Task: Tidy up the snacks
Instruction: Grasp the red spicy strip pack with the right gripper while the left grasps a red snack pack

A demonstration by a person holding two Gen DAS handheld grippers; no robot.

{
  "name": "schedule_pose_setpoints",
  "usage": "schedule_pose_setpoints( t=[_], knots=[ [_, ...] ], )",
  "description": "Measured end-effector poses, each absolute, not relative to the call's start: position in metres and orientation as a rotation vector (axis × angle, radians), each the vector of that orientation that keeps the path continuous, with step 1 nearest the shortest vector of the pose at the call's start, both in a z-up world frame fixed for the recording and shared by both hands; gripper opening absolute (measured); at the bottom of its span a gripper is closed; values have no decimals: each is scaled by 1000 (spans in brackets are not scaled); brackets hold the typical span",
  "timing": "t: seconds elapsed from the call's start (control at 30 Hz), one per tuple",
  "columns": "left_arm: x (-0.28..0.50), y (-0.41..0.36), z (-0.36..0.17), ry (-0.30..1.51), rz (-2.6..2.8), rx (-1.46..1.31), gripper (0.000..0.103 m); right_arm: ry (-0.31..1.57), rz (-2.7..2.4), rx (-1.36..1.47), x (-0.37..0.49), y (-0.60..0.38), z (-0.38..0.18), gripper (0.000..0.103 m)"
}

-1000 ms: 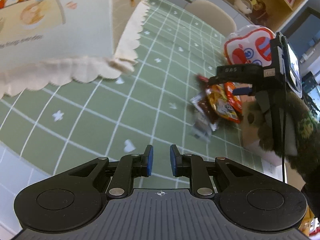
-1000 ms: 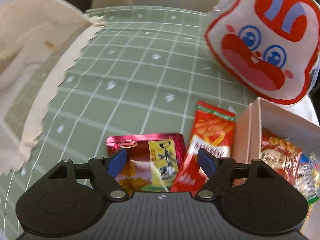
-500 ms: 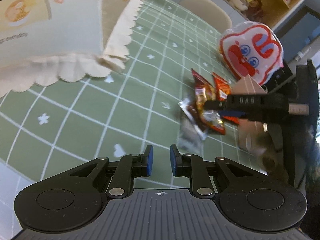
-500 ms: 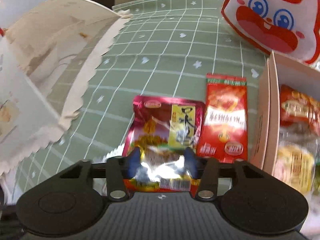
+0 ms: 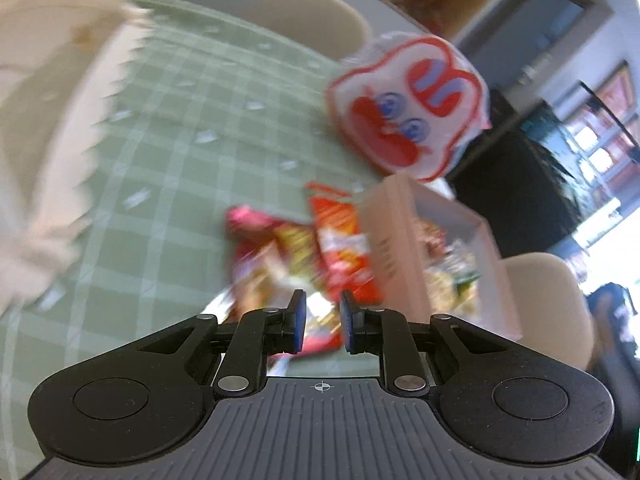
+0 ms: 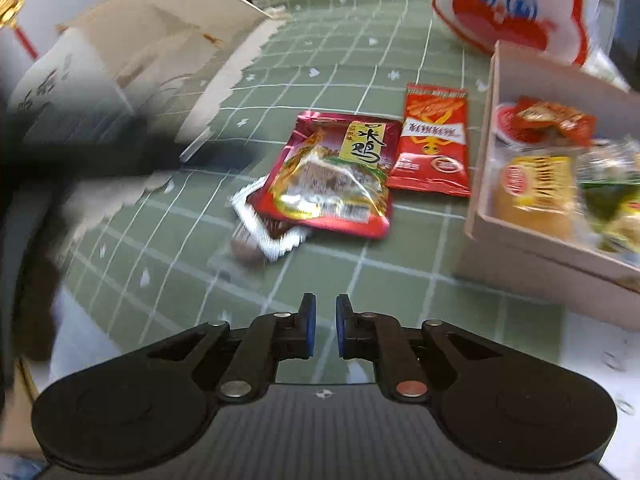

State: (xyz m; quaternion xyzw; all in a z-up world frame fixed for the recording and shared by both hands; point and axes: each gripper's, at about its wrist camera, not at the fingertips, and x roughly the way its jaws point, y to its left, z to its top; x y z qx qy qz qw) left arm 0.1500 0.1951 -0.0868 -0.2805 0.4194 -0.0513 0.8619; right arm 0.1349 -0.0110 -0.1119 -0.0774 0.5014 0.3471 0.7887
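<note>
Three loose snack packets lie on the green checked tablecloth (image 6: 360,272): a magenta chicken packet (image 6: 336,176), a red packet (image 6: 434,148) to its right, and a small white-edged dark packet (image 6: 266,232) partly under the magenta one. A pale cardboard box (image 6: 516,236) at the right holds several snacks. My right gripper (image 6: 322,330) is shut and empty, well short of the packets. My left gripper (image 5: 322,322) is nearly shut and empty, just above the blurred magenta packet (image 5: 264,248) and red packet (image 5: 340,240), with the box (image 5: 400,240) to the right.
A white and red cartoon-face bag (image 6: 516,4) stands behind the box and also shows in the left wrist view (image 5: 408,104). A large paper bag with a scalloped edge (image 6: 140,68) lies at the left. A blurred dark shape crosses the right view's left side. Beige chairs stand beyond the table.
My right gripper closed with nothing in it and pulled back from the magenta packet, which stays on the table. My left gripper swung right and forward over the packets, jaws unchanged.
</note>
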Motion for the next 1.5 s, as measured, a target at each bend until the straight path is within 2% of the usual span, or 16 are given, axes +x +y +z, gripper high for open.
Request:
schedule_pose_setpoints(
  t=[0.1,0.17,0.33,0.4,0.47,0.53,0.73,0.87,0.97,1.0,1.07,1.13,1.33,1.5],
  knots=[
    [210,177,-81,902,-160,-470,21,1030,731,-213,119,-30,-102,14],
    [253,164,-83,917,-170,-363,21,1035,706,-198,116,-44,-101,20],
    [331,133,-120,931,-147,-171,21,1067,647,-146,106,-73,-106,22],
    [341,126,-138,975,-145,-110,21,1064,629,-155,98,-84,-107,29],
    [336,125,-144,965,-162,-68,21,1039,608,-183,93,-94,-106,47],
    [323,126,-141,987,-208,-60,21,1006,583,-202,91,-102,-104,57],
    [255,131,-137,1026,-373,-49,20,1001,611,-91,116,-93,-102,61],
    [218,147,-135,1041,-414,-183,21,1023,619,-15,140,-58,-113,64],
    [192,171,-124,985,-321,-289,21,1055,534,42,162,-34,-130,65],
    [183,183,-120,954,-272,-334,21,1032,504,41,165,-28,-134,64],
    [171,206,-115,905,-181,-403,21,1005,483,-48,163,-14,-134,42],
    [169,226,-119,887,-107,-475,21,1005,516,-87,159,-9,-131,28],
    [191,241,-148,903,-69,-628,22,1023,502,-60,160,-8,-130,27],
    [201,239,-148,899,-22,-592,23,1020,484,-7,161,-14,-128,27]
  ],
)
